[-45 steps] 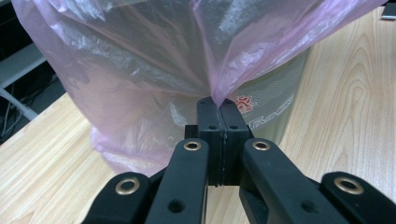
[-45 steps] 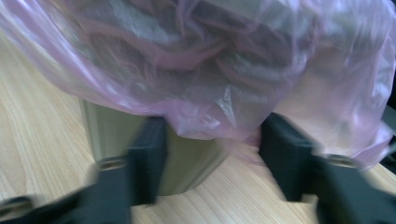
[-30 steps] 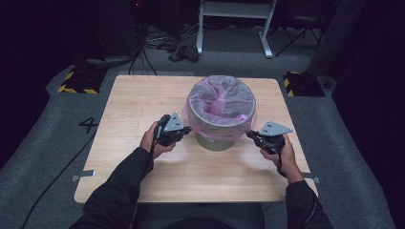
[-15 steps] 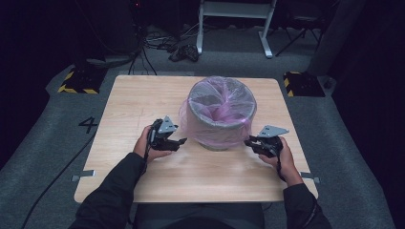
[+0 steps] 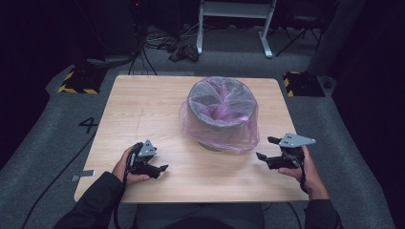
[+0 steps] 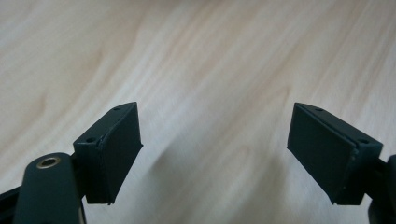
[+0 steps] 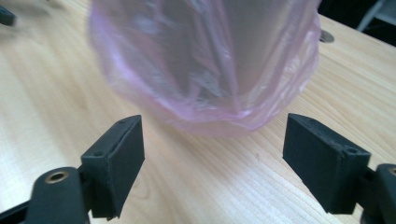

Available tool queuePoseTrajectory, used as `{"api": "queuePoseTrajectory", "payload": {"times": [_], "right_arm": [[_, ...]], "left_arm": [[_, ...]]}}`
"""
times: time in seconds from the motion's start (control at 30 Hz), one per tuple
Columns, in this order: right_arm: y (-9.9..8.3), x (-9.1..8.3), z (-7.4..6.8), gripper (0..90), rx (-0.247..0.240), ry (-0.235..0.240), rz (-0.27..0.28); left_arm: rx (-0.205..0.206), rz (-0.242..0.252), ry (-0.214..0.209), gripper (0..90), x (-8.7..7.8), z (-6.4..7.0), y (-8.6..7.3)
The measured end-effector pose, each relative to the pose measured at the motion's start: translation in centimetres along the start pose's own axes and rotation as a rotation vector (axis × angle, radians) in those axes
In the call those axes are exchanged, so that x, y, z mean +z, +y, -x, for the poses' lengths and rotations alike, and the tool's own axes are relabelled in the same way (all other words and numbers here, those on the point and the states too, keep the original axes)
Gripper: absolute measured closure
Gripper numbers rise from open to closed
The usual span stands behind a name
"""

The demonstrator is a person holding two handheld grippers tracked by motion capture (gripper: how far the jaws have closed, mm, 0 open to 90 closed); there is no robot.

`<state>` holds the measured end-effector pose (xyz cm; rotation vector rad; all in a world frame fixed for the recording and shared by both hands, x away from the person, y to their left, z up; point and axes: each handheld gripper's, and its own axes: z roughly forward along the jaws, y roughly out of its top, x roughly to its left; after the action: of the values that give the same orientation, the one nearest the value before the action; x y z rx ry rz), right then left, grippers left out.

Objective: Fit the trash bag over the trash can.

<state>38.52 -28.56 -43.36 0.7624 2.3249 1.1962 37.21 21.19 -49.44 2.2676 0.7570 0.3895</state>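
Both the left gripper [image 5: 157, 168] and right gripper [image 5: 268, 149] are wide open, holding nothing, either side of a bin [image 5: 220, 114] with what's probably a pink bag [image 7: 205, 65] over it.

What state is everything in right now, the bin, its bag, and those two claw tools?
Grey bin: upright on the table, lined.
Pink bag: pulled over the bin's rim, draped down its outside.
Left gripper: open, holding nothing, over bare wood.
Right gripper: open, holding nothing, facing the bag.
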Motion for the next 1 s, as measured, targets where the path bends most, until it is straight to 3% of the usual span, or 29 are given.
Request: {"api": "queuePoseTrajectory", "payload": {"times": [0.13, 0.27, 0.37, 0.53, 0.8, 1.0], "right_arm": [[0.8, -0.9, -0.4, 20.0, -0.005, 0.017, 0.034], [2.3, -2.0, -0.3, 20.0, -0.005, 0.004, 0.076], [3.4, -2.6, -0.2, 20.3, -0.013, -0.012, 0.096], [5.9, -3.4, 0.5, 21.1, -0.014, -0.049, 0.131], [9.9, -3.8, 0.8, 22.1, -0.070, -0.056, 0.154], [13.2, -2.7, 0.8, 23.3, -0.100, -0.061, 0.161]], "left_arm": [[-0.029, -0.018, 0.000, 16.5, -0.1, -0.2, -0.8], [-0.041, -0.015, 0.001, 16.6, -0.3, -0.4, -1.1], [-0.075, -0.007, -0.017, 16.3, -0.3, -0.7, -1.4], [-0.068, 0.002, -0.019, 15.6, -0.2, -0.8, -1.5], [-0.096, 0.005, 0.005, 15.5, -0.1, -0.7, -1.4], [-0.087, 0.004, -0.001, 15.3, 0.0, -0.8, -1.3]]}}
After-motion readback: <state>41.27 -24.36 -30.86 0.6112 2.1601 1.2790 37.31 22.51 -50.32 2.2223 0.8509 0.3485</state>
